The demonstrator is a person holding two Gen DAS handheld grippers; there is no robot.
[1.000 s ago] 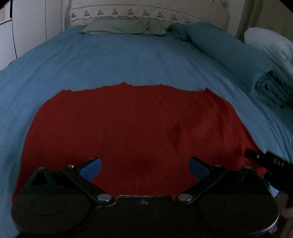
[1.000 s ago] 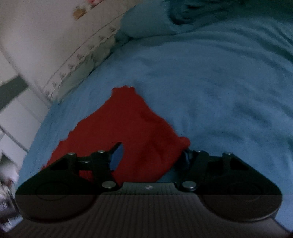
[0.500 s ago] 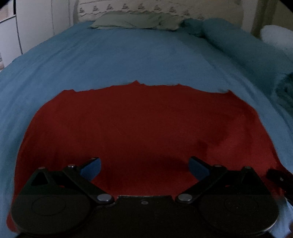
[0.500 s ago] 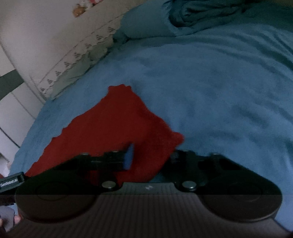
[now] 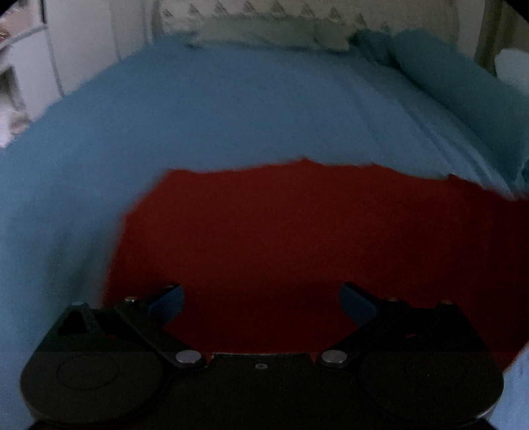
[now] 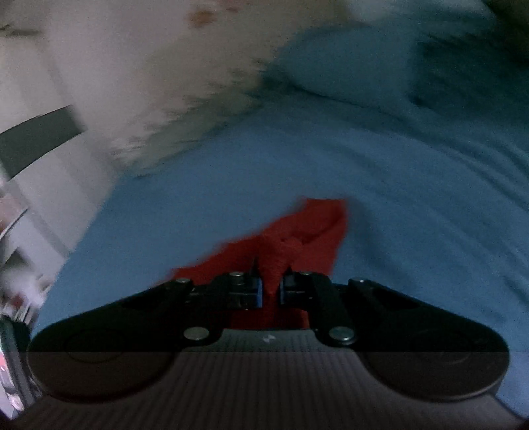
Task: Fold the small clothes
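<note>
On the blue bedspread [image 5: 231, 109], the right gripper [image 6: 271, 287] pinches a bunched fold of the red garment [image 5: 297, 231]; the left gripper [image 5: 261, 297] hovers over it, jaws spread wide

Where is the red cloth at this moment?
The red cloth lies on the blue bedcover before the open left tool; the right tool pinches one bunched corner.

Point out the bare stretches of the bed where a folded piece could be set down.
Free: the blue bedcover between the red cloth and the pillows at the headboard, and the strip left of the cloth. Crowded: the right side, where a rolled blue duvet lies, and the near middle, covered by the cloth, a corner pinched in the right gripper.
</note>
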